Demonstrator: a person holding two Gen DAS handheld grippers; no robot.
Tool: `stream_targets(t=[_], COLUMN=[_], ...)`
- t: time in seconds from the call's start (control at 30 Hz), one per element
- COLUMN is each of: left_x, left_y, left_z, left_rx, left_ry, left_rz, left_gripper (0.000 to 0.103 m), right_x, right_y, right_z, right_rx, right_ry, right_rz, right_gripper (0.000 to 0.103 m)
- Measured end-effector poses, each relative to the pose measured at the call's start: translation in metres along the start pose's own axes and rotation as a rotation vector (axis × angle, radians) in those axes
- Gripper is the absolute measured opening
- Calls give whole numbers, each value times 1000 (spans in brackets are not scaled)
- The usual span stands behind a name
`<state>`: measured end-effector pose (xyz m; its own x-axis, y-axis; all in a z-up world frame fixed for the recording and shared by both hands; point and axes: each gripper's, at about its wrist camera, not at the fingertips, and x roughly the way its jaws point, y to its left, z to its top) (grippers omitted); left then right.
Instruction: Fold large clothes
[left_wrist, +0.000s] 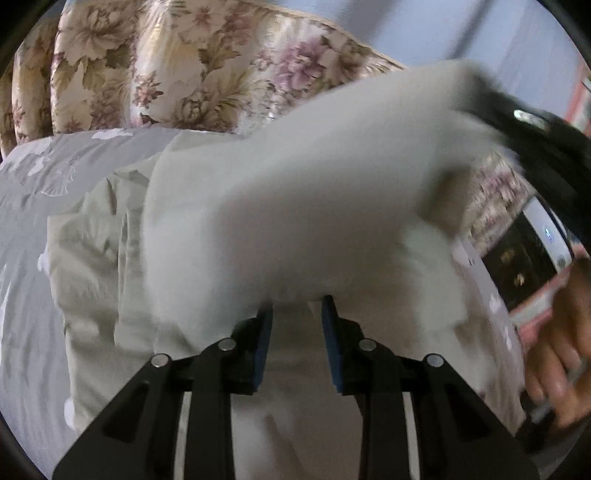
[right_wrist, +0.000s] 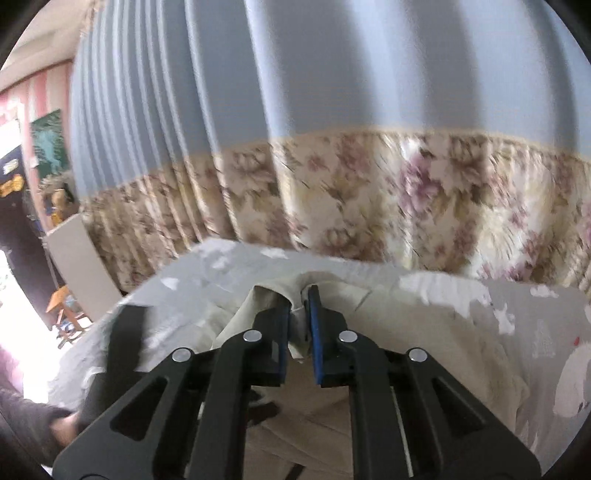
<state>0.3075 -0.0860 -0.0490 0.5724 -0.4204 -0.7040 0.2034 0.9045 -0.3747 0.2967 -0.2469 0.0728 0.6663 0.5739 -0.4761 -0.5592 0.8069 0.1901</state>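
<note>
Now both tools pinch the cream garment (left_wrist: 280, 206) over the grey bedspread (left_wrist: 33, 206): left tool (left_wrist: 297, 314), right tool (right_wrist: 299, 301).

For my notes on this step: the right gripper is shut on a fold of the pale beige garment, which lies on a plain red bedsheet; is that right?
Only the sheet is wrong. The right gripper is shut on the pale beige garment, but the right wrist view shows a grey bedsheet with white prints, not plain red.

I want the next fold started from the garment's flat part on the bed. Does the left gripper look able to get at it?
Probably not yet: the left gripper is closed on a lifted fold of the cream garment, which hangs across the flat part.
</note>
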Motion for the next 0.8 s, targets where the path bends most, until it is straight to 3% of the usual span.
stream_targets(t=[0.1,0.23,0.43,0.47,0.53,0.57,0.6,0.7,0.8], left_x=[0,7,15,12,1,-9,-18,-49,-71], left_y=[15,33,67,71,77,83,88,104,102], left_z=[27,54,49,44,32,22,15,-3,-1], left_rx=[-66,-81,-128,-126,-115,-108,-113,-152,-161], left_ry=[-46,-71,-28,-21,-14,-4,-2,-19,-45], left_rz=[29,72,76,74,76,79,84,88,77], left_gripper=[28,28,28,28,33,34,36,38,46], right_x=[-6,5,40,44,43,36,27,-15,-47], right_y=[7,4,18,19,19,18,17,5,-30], right_z=[-1,-28,-91,-101,-113,-118,-119,-111,-92], right_rx=[-28,7,-8,-6,10,23,31,43,133], right_ry=[23,95,232,255,274,269,253,176,98], right_rz=[19,57,48,50,57,73,83,53,-134], right_gripper=[10,10,12,17,38,57,66,73,81])
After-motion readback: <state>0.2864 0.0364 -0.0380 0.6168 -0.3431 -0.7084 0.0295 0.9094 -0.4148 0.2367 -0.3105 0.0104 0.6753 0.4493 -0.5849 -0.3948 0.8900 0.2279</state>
